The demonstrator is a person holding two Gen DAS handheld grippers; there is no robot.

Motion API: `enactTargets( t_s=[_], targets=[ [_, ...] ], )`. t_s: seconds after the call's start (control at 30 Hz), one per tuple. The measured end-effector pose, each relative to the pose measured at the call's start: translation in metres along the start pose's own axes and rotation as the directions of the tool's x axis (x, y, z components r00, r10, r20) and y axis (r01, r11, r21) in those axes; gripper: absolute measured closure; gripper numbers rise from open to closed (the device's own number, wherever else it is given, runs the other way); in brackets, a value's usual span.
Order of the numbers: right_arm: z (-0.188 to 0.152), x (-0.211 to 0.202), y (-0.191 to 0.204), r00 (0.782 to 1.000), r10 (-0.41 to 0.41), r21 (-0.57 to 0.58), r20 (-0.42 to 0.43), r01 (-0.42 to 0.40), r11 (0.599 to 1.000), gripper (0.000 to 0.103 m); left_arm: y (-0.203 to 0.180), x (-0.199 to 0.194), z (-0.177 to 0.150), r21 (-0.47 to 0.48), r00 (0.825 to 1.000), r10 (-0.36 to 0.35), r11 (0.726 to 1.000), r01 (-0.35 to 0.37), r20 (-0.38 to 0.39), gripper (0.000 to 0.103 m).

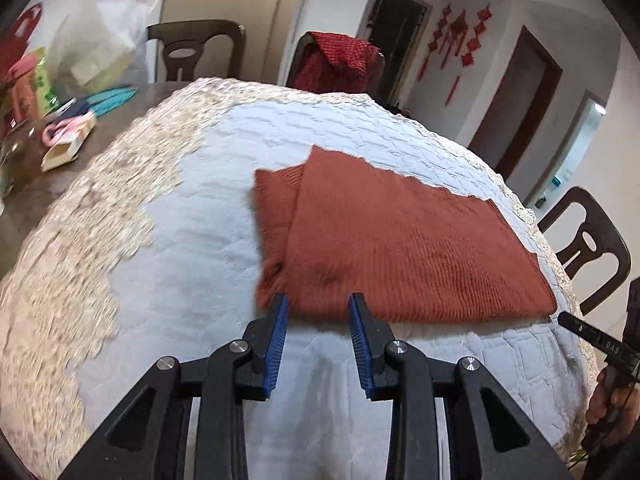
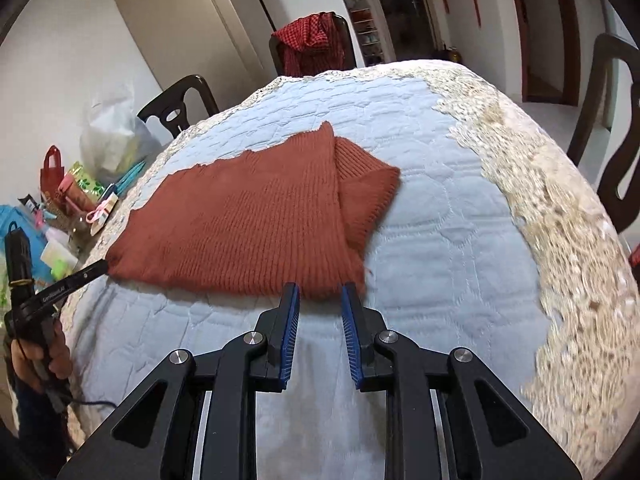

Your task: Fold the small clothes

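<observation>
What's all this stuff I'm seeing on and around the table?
knit garment: one, rust-red, partly folded on the quilt
quilt: one, pale blue with cream lace edge, covering the table
chairs: at least three, dark brown, around the table
checked cloth: one, red, draped over the far chair
clutter: several boxes and bags, mixed colours, table's end
hanging ornaments: red, on the wall
left gripper: black with blue pads, open, at the garment's near edge
right gripper: same, open, at the garment's other near corner
</observation>
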State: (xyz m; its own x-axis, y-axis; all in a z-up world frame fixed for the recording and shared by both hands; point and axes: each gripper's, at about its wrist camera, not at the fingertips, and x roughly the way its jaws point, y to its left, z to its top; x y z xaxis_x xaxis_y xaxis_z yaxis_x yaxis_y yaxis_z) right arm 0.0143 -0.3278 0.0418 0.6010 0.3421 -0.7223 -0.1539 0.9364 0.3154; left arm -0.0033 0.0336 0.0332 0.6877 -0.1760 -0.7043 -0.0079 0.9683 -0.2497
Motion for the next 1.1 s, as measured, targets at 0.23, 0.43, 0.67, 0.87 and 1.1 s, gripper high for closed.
enactTargets(
  t_s=[0.23, 0.43, 0.67, 0.87, 1.1],
  targets=[
    [-0.02, 0.001, -0.003, 0.997, 0.073, 0.076, -0.028, -0.071, 0.995, 0.057, 0.011, 0.0, -0.019, -0.078, 0.999, -0.022, 0.997, 0.019, -0.044, 0.06],
    [-0.018, 0.003, -0.006, 0.995, 0.097, 0.117, -0.024, -0.093, 0.989, 0.057, 0.011, 0.005, -0.014, -0.092, 0.999, -0.017, 0.996, 0.013, -0.039, 0.057],
    [-0.011, 0.012, -0.003, 0.99, 0.136, 0.137, -0.027, -0.131, 0.982, 0.057, 0.008, 0.018, -0.005, -0.106, 0.999, -0.015, 0.994, 0.011, -0.038, 0.054],
    [-0.003, 0.021, -0.008, 0.984, 0.176, 0.185, -0.022, -0.169, 0.968, 0.057, 0.008, 0.024, 0.002, -0.116, 0.999, -0.028, 0.993, 0.024, -0.03, 0.048],
    [0.007, 0.032, -0.014, 0.974, 0.227, 0.249, -0.001, -0.219, 0.943, 0.057, 0.016, 0.032, 0.012, -0.167, 0.998, -0.058, 0.984, 0.054, -0.02, 0.048]
  ],
)
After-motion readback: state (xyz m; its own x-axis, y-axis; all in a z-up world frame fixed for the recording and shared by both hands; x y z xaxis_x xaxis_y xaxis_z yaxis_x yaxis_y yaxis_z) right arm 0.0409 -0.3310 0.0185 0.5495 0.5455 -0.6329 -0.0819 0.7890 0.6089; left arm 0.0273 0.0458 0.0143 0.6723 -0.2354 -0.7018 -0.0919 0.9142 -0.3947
